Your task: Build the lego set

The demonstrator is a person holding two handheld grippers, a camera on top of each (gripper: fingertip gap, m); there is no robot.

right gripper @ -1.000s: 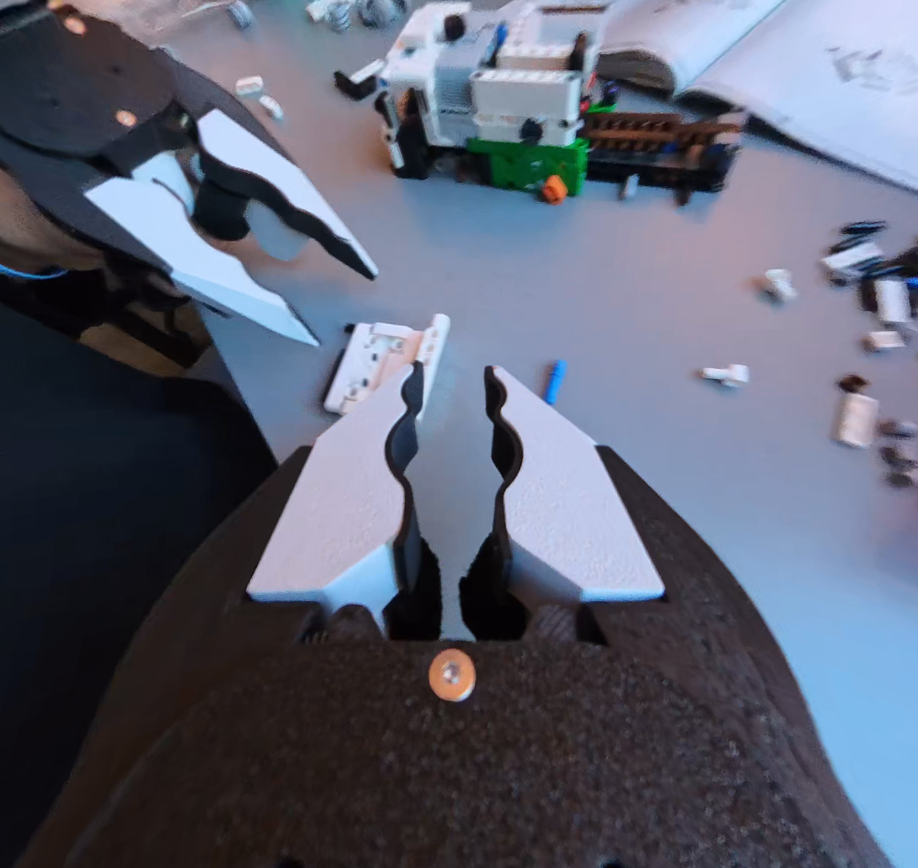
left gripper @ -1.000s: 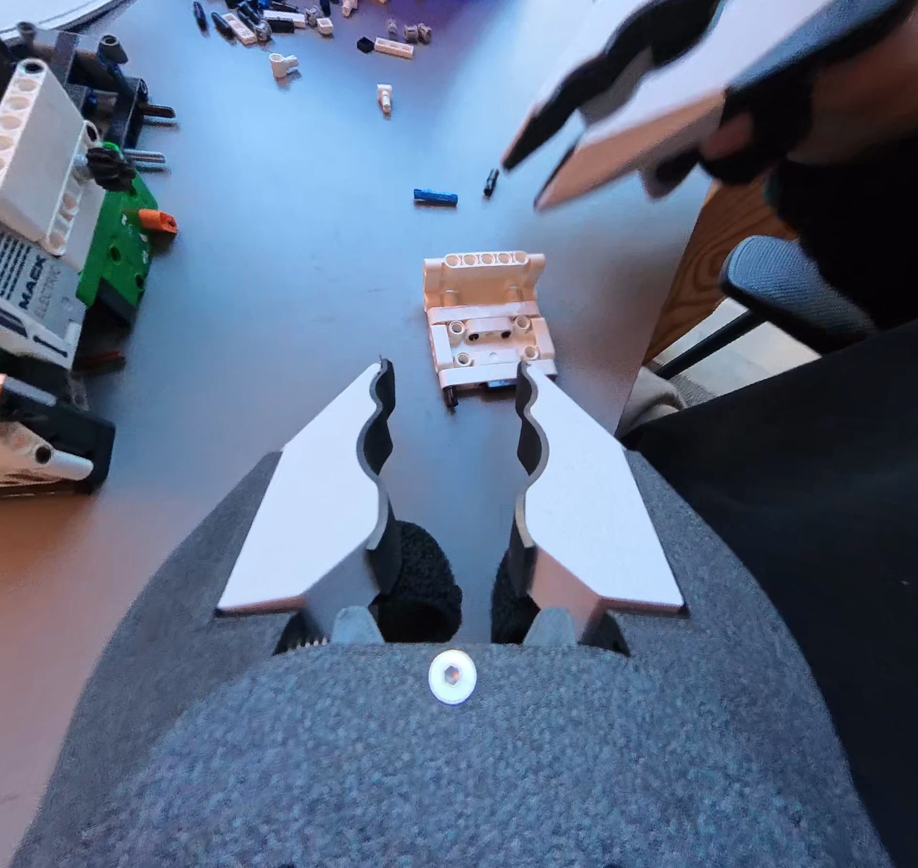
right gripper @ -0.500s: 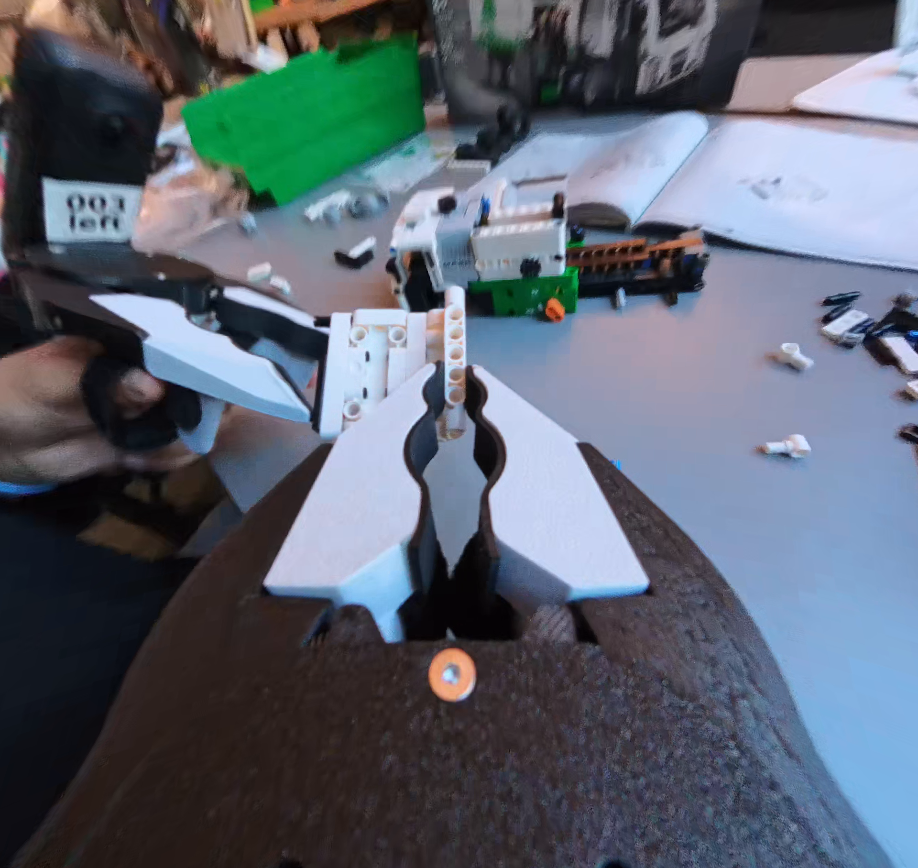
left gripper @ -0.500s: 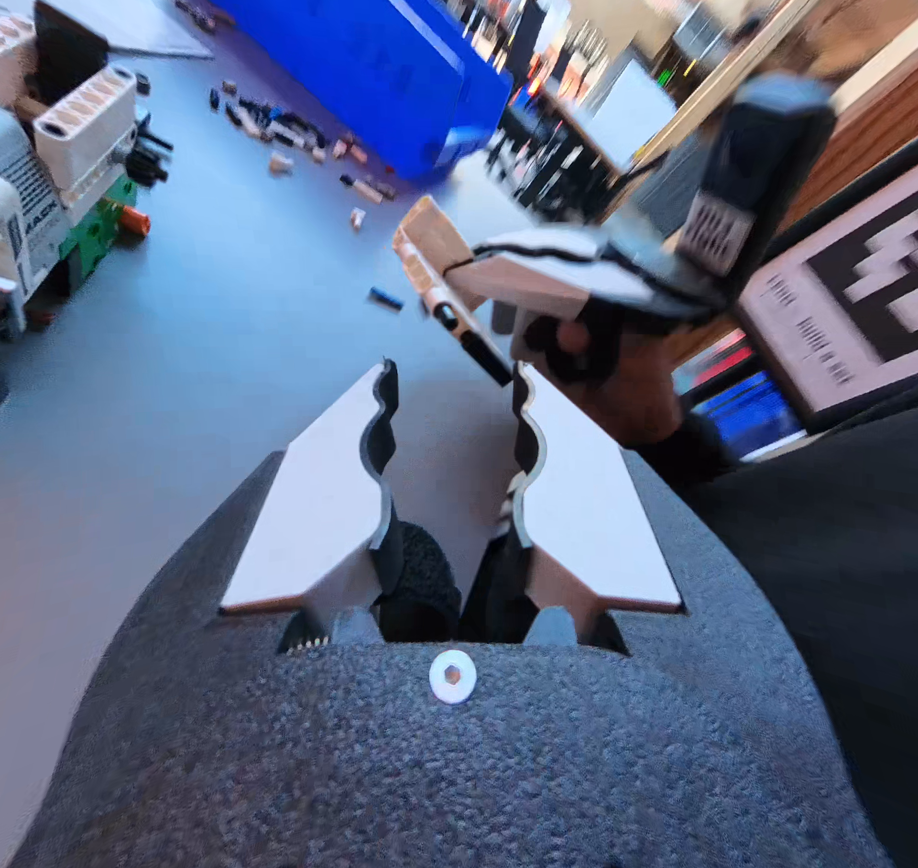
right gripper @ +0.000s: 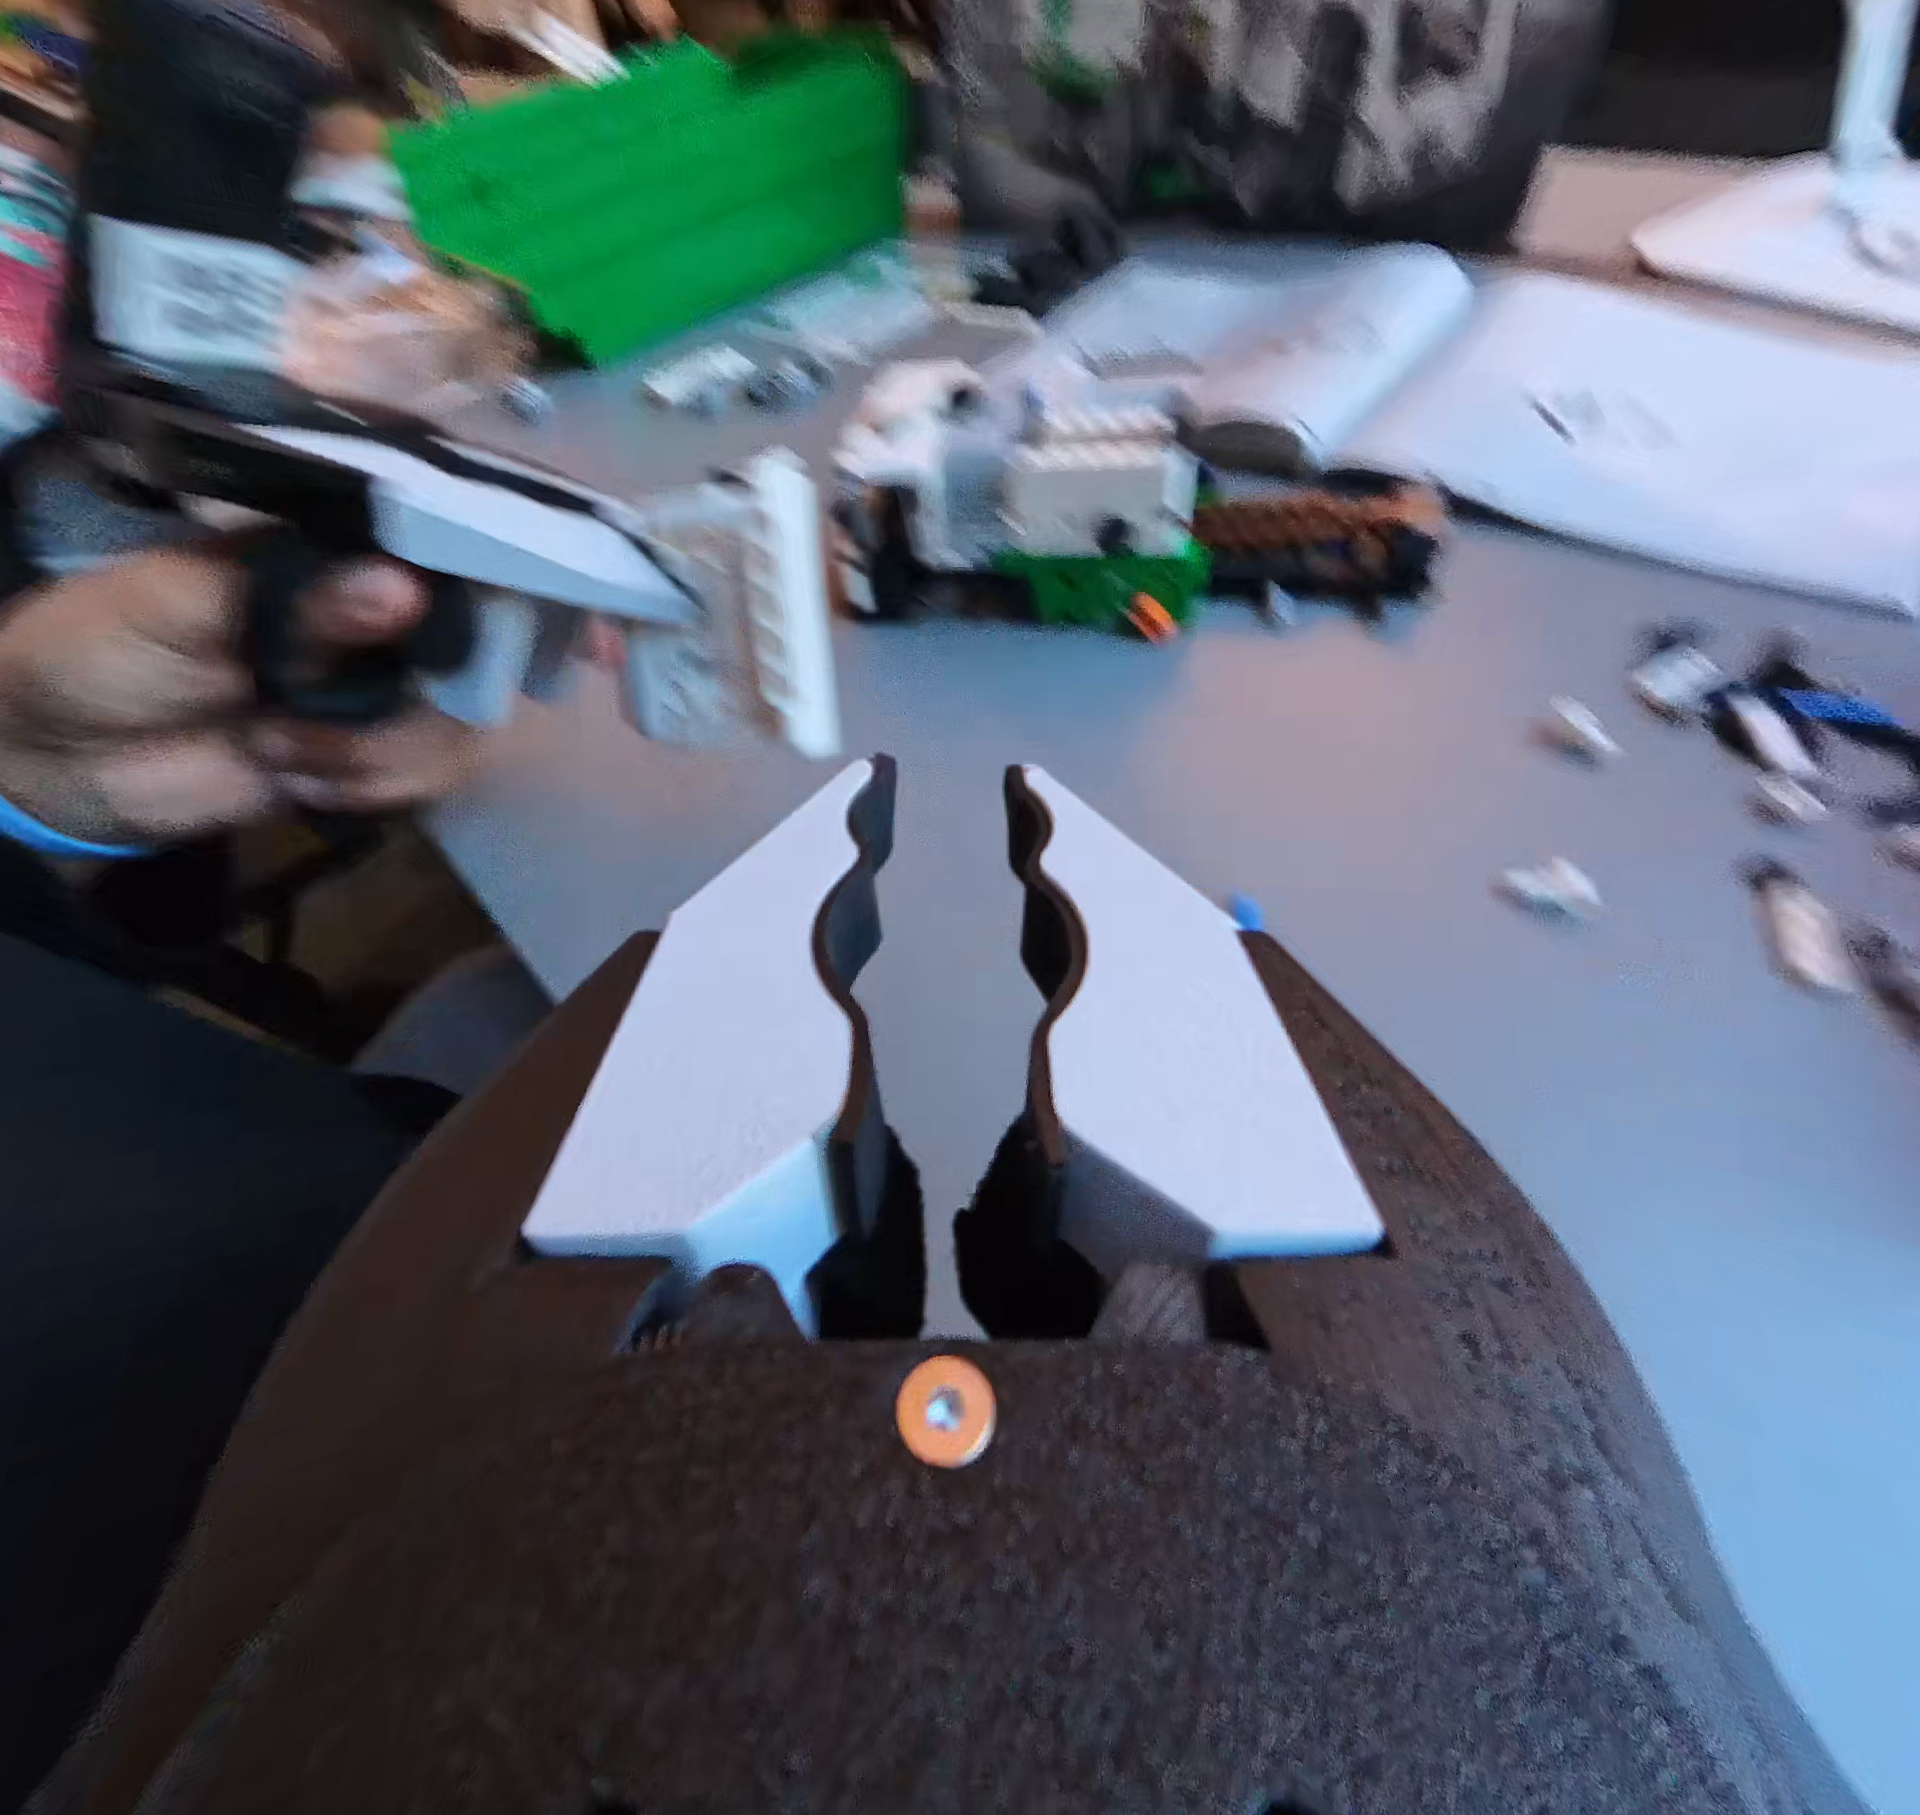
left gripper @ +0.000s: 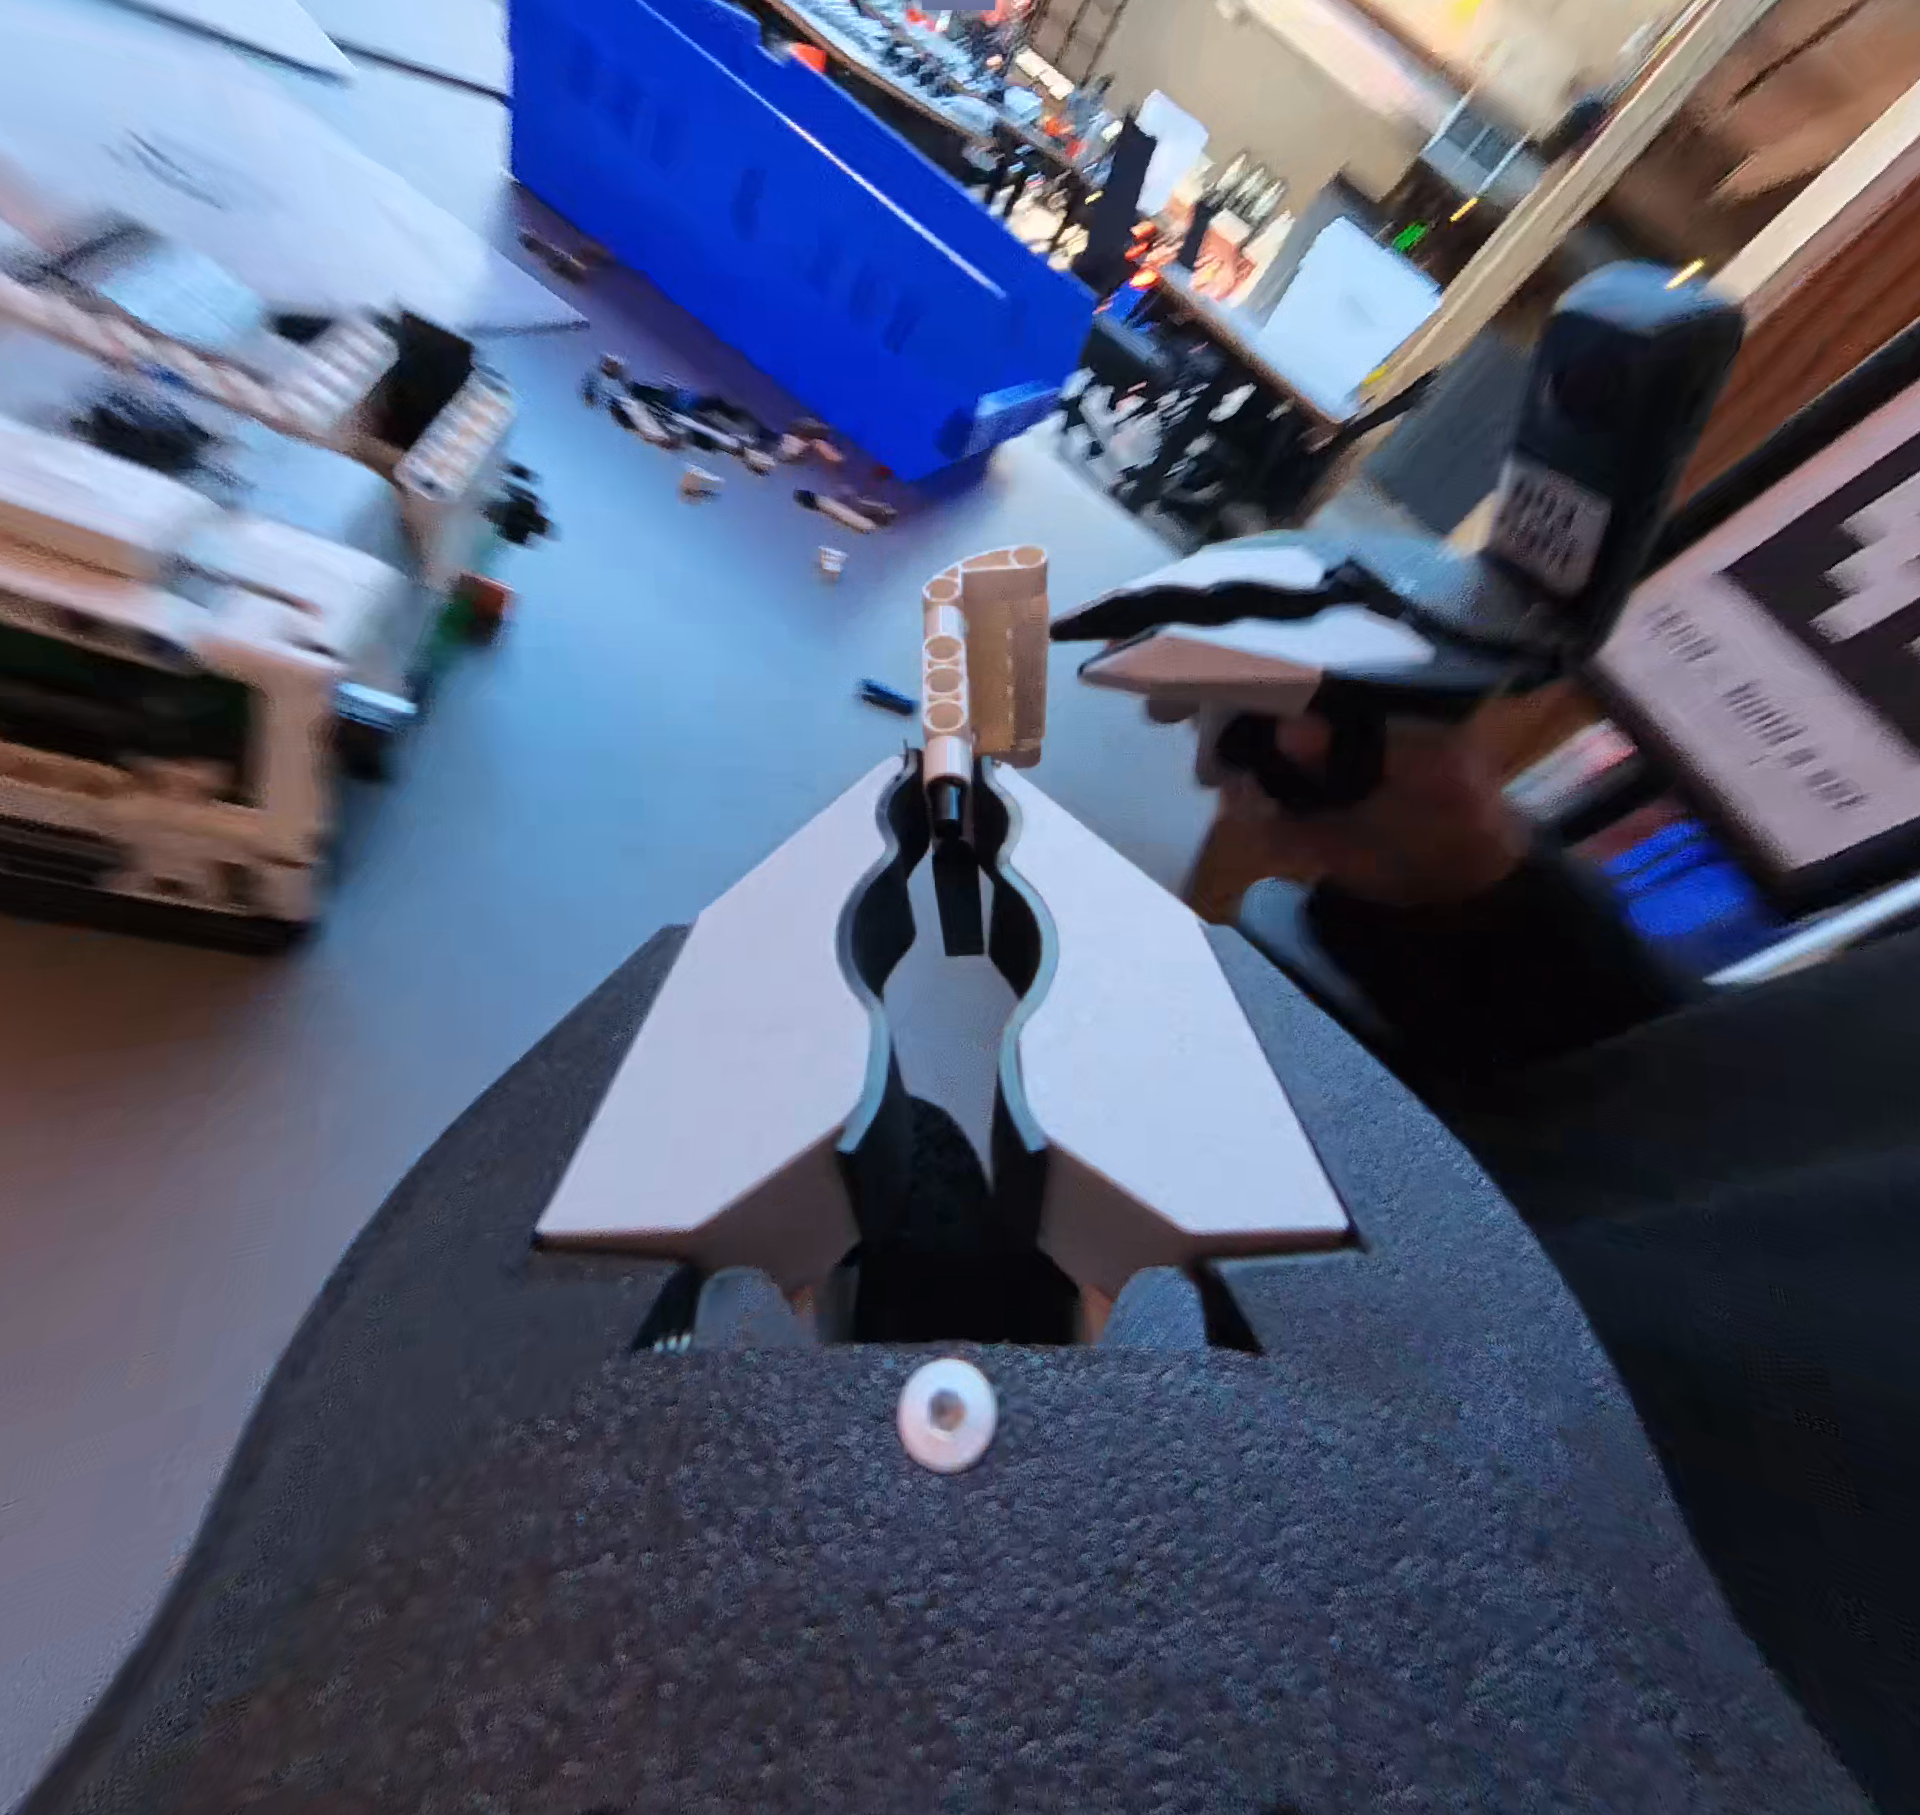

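Above the grey surface, clear of it, the white sub-assembly is held on edge by the left gripper, its jaws clenched on a black pin end at the part's lower edge. Judged from its form, the piece is light, stiff plastic, smooth enough to pivot about so narrow a hold; the perforated beam along its side would give a steadier purchase, and press-fit joints may separate under twisting. The right gripper is released, jaws parted by a narrow gap, grasping nothing, just beside the sub-assembly. Farther off on the surface stand the partly built truck and loose pieces.
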